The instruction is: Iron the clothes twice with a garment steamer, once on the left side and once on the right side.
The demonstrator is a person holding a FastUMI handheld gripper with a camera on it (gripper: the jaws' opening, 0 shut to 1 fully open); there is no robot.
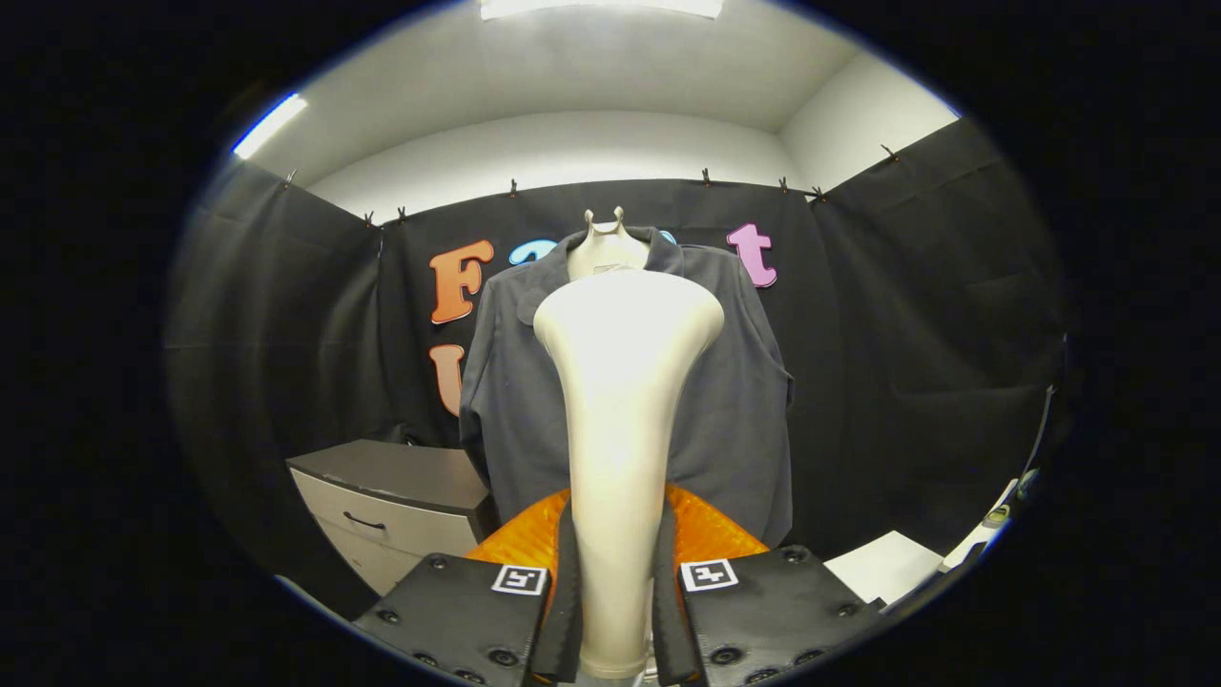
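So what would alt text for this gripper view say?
The fingers grip the handle of a cream garment steamer, its head raised toward a dark grey jacket hanging on a mannequin ahead. A grey drawer cabinet stands beside it.

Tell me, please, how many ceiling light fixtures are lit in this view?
2. One ceiling light glows straight above the jacket; the other sits off to the side above the drawer cabinet. More may be hidden. The gripper is shut on the steamer.

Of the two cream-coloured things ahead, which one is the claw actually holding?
The garment steamer, the tall flared one gripped between the claw fingers. The other, the mannequin neck, sits beyond it inside the grey shirt collar.
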